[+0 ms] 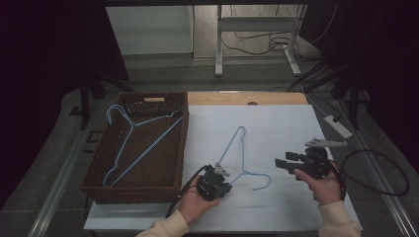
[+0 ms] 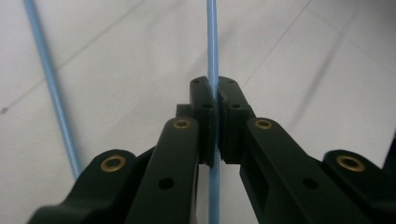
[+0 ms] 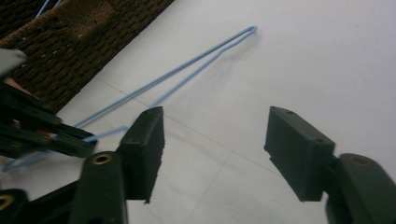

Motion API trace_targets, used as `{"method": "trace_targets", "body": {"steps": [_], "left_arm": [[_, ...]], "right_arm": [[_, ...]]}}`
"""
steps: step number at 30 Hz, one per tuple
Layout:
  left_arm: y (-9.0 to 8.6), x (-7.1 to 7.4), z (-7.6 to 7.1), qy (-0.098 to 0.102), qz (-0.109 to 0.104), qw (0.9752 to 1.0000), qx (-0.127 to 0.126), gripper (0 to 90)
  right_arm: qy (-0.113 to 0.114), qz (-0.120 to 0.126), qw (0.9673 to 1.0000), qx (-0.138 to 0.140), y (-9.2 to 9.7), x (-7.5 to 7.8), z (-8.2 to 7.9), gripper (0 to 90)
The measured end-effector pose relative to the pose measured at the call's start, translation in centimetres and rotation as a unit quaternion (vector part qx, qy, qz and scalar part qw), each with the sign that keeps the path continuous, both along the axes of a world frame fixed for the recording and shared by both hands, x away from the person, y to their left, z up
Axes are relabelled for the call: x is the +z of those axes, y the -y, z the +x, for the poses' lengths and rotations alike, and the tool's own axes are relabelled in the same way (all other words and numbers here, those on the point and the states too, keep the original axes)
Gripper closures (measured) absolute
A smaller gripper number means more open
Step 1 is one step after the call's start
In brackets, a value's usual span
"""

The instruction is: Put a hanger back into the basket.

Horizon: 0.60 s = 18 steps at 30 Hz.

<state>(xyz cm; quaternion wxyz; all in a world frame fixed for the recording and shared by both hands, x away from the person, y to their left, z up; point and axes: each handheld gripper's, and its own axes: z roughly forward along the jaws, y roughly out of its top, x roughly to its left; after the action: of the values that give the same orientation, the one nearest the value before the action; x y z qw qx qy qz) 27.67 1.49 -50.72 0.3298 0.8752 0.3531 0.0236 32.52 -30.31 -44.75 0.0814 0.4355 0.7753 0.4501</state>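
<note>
While left tongs (image 1: pixel 228 173) clamp one blue hanger (image 1: pixel 231 148), right tongs (image 1: pixel 282 164) apart, second hanger (image 1: pixel 136 143) in basket (image 1: pixel 99 190).

No readable text, labels, brands or numbers anywhere.

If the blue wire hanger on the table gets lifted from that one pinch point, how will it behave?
The blue wire hanger looks thin, so probably light. The left gripper pinches one wire off-centre, so it may swing or pivot in the jaws. Smooth wire could slip.
</note>
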Motion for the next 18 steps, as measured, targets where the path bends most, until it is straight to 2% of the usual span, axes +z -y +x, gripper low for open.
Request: {"method": "trace_targets", "body": {"steps": [3,4,8,11,12,18], "left_arm": [[-0.5,0.6,-0.3,0.008,-0.011,0.9999,0.006,86.2],[-0.8,1.0,-0.5,0.009,-0.021,0.9997,0.01,86.2],[-1.2,1.7,-0.7,0.012,-0.036,0.9992,0.014,86.2],[-1.6,2.5,-1.0,0.017,-0.051,0.9984,0.015,86.2],[-1.8,3.0,-1.1,0.019,-0.059,0.998,0.014,86.2],[-2.5,4.4,-1.7,0.029,-0.074,0.9968,0.012,86.3]], "right_arm": [[0.006,0.002,1.0,0.0,0.6,-0.9,0.1,36.1],[0.01,0.001,1.0,0.001,0.8,-1.1,0.1,35.6],[0.02,0.0,0.9998,0.001,1.0,-1.5,0.1,34.5],[0.04,-0.006,0.9992,-0.001,1.0,-1.7,-0.1,32.9],[0.042,-0.005,0.9991,-0.002,1.0,-1.7,-0.2,32.9],[0.041,-0.014,0.9991,0.002,0.8,-2.3,-0.3,32.9]]}}
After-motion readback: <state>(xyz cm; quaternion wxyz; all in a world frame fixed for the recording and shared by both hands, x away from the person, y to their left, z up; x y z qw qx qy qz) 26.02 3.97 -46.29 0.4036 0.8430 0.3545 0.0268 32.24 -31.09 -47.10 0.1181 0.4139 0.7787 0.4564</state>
